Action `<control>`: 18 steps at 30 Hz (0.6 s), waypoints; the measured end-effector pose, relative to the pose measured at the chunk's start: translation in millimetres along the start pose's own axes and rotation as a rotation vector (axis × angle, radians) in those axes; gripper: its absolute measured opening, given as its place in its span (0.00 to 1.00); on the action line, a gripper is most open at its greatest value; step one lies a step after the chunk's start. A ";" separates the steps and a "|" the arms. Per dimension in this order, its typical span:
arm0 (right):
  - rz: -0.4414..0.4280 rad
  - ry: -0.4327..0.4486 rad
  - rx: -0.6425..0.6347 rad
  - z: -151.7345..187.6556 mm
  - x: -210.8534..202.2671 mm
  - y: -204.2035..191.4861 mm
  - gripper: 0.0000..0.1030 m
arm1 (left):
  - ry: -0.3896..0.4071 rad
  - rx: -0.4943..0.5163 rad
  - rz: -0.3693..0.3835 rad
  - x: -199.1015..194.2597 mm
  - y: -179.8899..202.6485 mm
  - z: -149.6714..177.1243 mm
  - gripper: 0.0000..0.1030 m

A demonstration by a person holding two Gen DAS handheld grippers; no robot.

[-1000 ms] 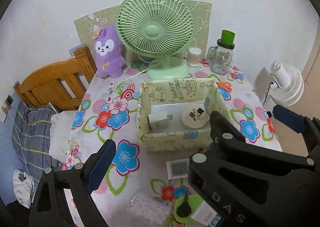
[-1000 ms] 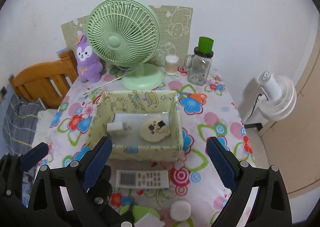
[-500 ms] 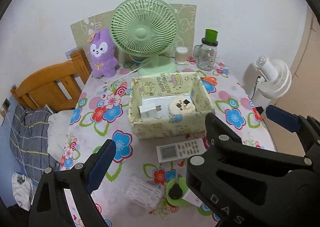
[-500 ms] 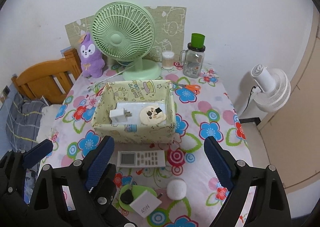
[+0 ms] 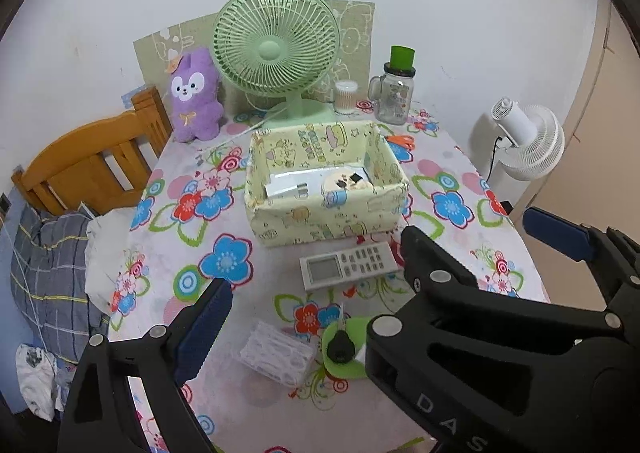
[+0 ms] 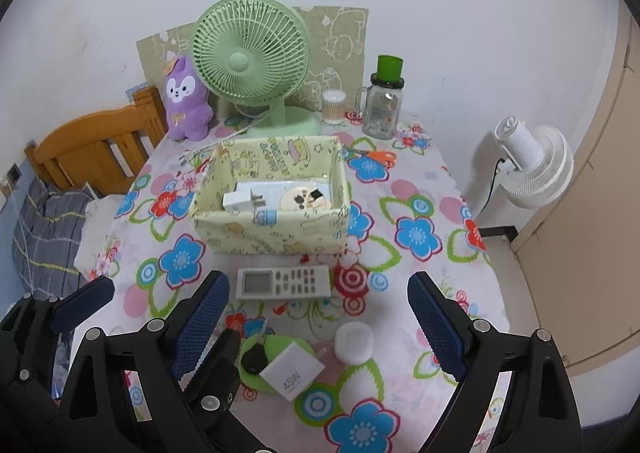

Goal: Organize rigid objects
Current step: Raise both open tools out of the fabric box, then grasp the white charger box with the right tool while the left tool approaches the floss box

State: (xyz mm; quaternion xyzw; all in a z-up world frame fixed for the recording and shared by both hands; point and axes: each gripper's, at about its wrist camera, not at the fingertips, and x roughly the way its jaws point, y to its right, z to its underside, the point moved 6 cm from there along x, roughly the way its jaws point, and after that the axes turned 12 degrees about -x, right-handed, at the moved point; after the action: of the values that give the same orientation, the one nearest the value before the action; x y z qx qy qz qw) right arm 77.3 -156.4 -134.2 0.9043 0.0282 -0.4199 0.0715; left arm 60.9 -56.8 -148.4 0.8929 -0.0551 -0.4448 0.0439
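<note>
Jaws: both of mine stand wide and empty; my right gripper [image 6: 318, 317] has just been narrowing a little with nothing between its pads, and my left gripper [image 5: 376, 281] gapes unchanged.

Nearest items, loose on the floral tablecloth [image 6: 424, 209]: white charger brick [image 6: 292, 372] and black key fob [image 6: 253, 358] on a green coaster [image 6: 276, 345]; white round case [image 6: 353, 342] just beside it; clear plastic box [image 5: 277, 358] to its left.

Beyond: white remote control [image 6: 283, 282], lying flat just in front of the yellow fabric bin [image 6: 272, 229], which already holds a plug adapter [image 6: 242, 200] and a round disc [image 6: 305, 198].

Handling, in my judgement: straddle one item squarely across its narrow sides, close gently, lift clear of the bin's soft wall before lowering inside.
</note>
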 end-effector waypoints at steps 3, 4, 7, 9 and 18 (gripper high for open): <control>-0.002 -0.004 -0.004 7.5 0.5 -2.6 0.88 | -0.007 0.000 0.010 1.9 -2.0 8.2 0.92; 0.000 -0.006 -0.005 10.5 1.0 -3.7 0.88 | -0.008 -0.001 0.012 2.4 -2.5 10.6 0.92; 0.004 -0.004 -0.006 16.0 2.4 -6.3 0.88 | -0.007 0.001 0.013 3.5 -3.4 15.0 0.92; 0.004 -0.003 0.000 21.0 4.7 -8.2 0.88 | -0.005 0.005 0.010 5.7 -5.6 20.7 0.92; 0.023 0.008 0.045 42.4 16.3 -12.6 0.88 | -0.028 0.004 0.023 22.1 -12.6 40.9 0.92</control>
State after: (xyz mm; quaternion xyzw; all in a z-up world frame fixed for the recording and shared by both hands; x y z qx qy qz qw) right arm 54.3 -150.6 -175.0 0.9077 0.0088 -0.4157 0.0558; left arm 42.1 -48.5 -192.1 0.8859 -0.0666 -0.4567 0.0465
